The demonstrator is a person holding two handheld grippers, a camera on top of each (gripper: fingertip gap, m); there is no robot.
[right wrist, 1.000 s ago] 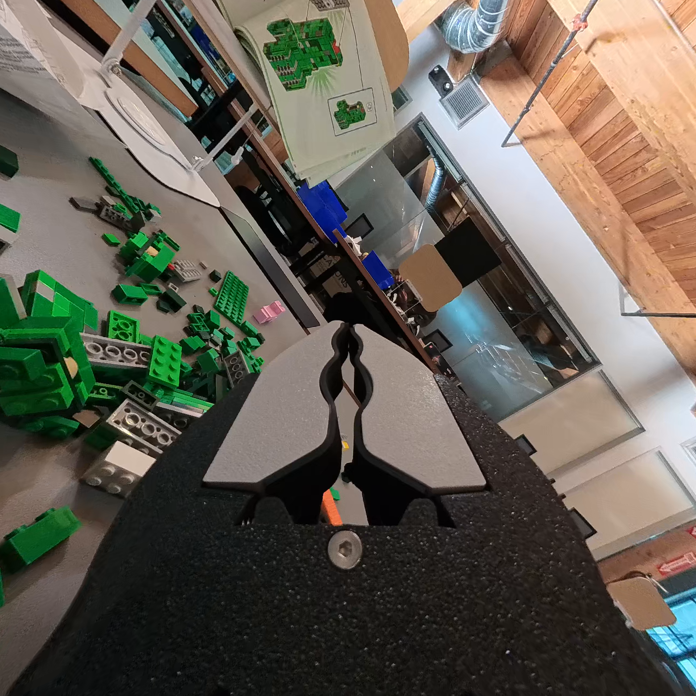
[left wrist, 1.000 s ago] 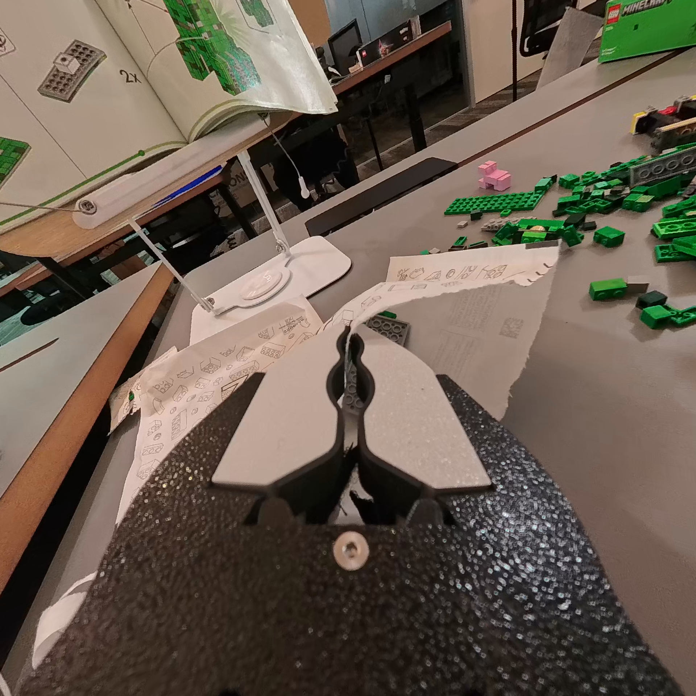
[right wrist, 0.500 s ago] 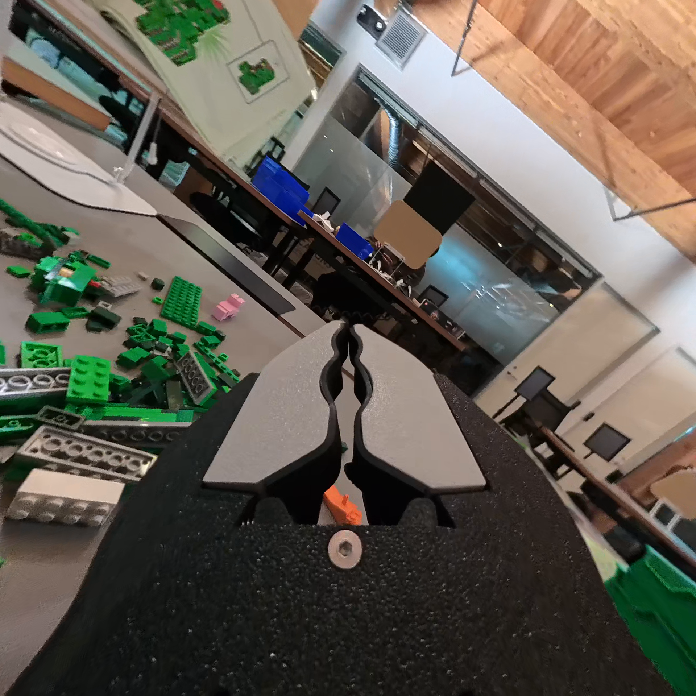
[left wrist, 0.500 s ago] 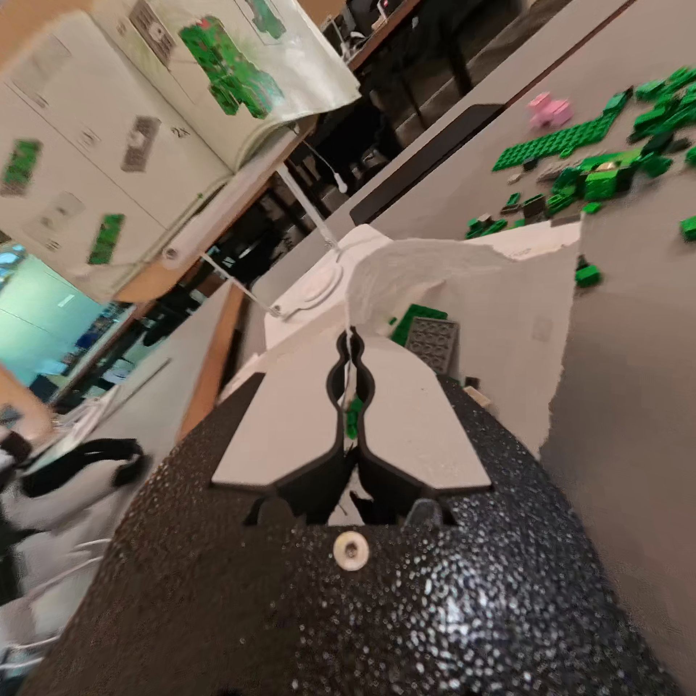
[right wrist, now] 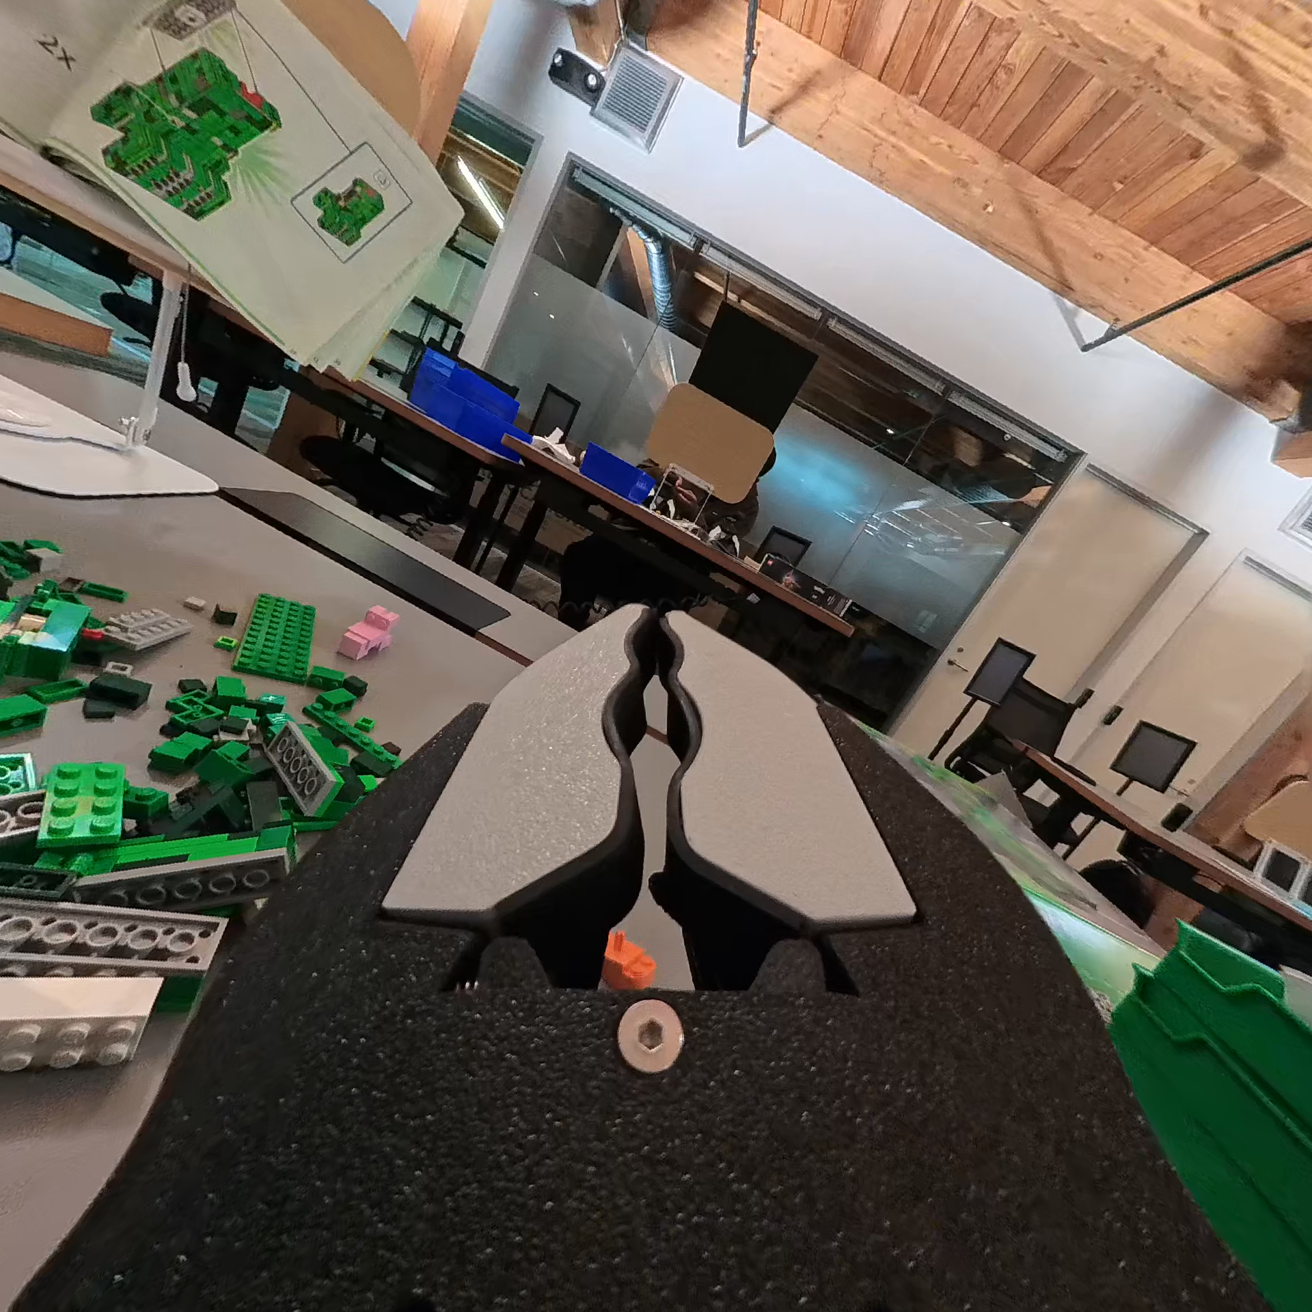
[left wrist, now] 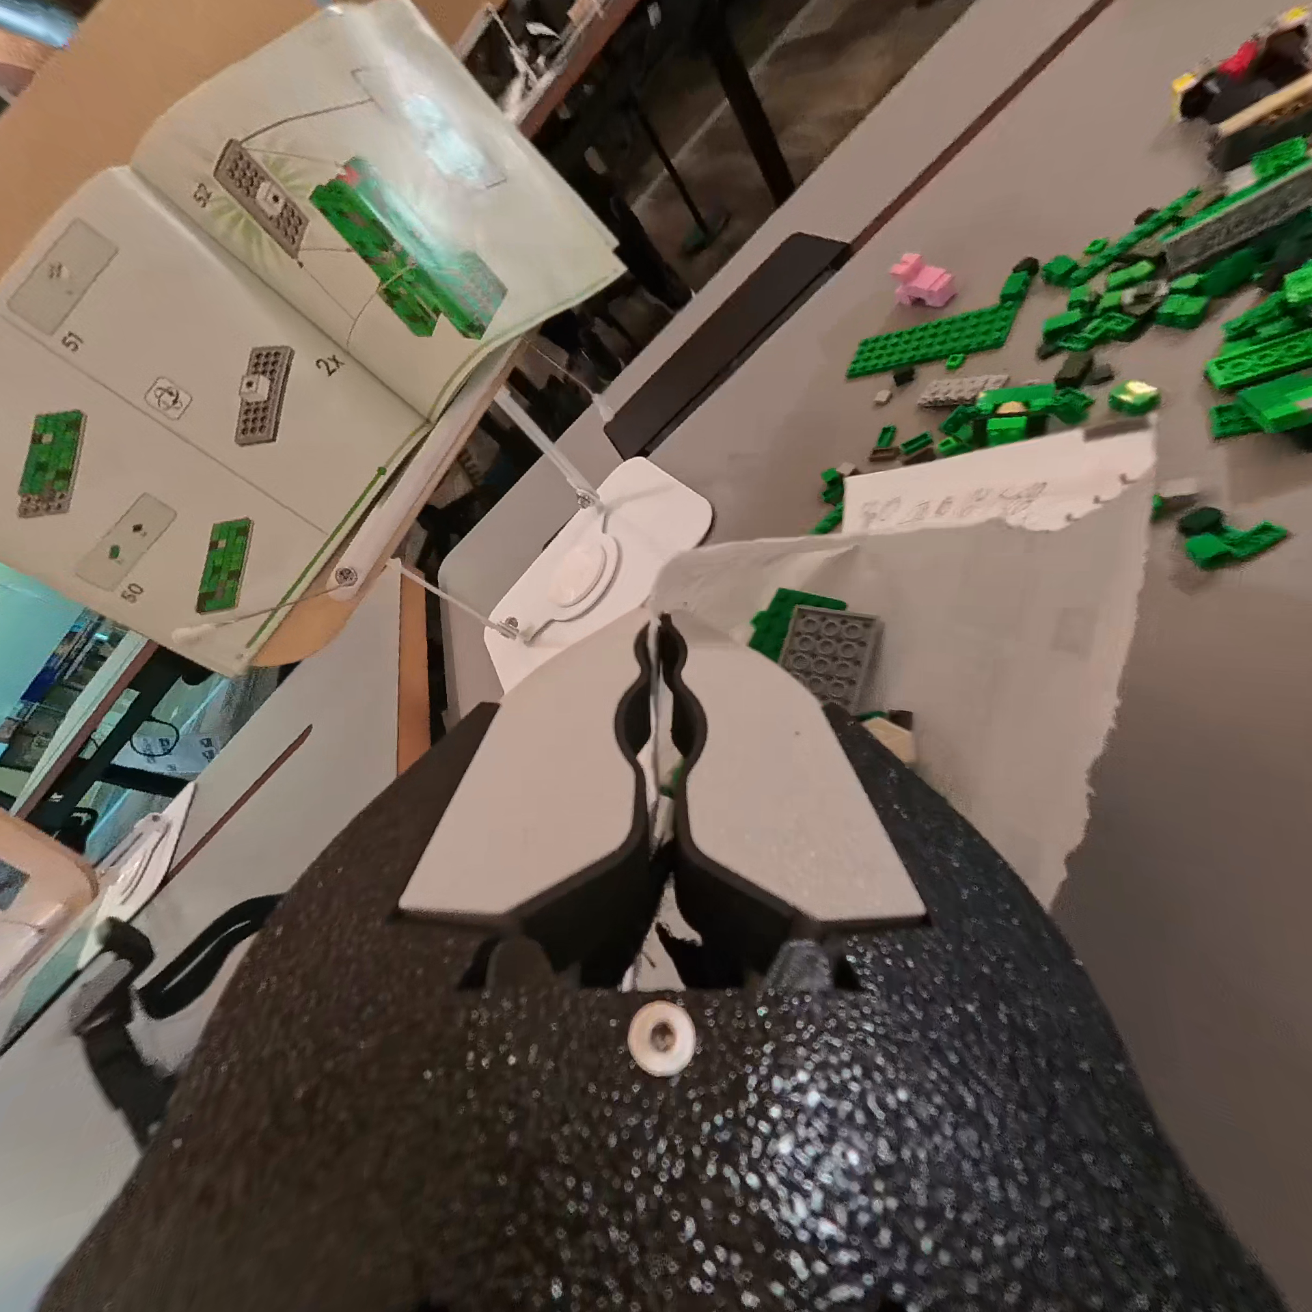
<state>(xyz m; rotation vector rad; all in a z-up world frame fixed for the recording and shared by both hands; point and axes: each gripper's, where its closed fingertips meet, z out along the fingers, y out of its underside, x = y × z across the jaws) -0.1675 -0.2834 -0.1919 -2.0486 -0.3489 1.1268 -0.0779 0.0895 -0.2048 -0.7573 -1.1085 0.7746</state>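
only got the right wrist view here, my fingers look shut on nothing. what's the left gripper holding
Observer: The left gripper is shut on the edge of a torn white paper sheet.
Operator: any bricks near it
Observer: A grey studded plate lies just right of the fingertips, with a green plate beside it.
Operator: is the paper flat on the table
Observer: Not at the fingers: the pinched edge curls up above them. Farther right I cannot tell.
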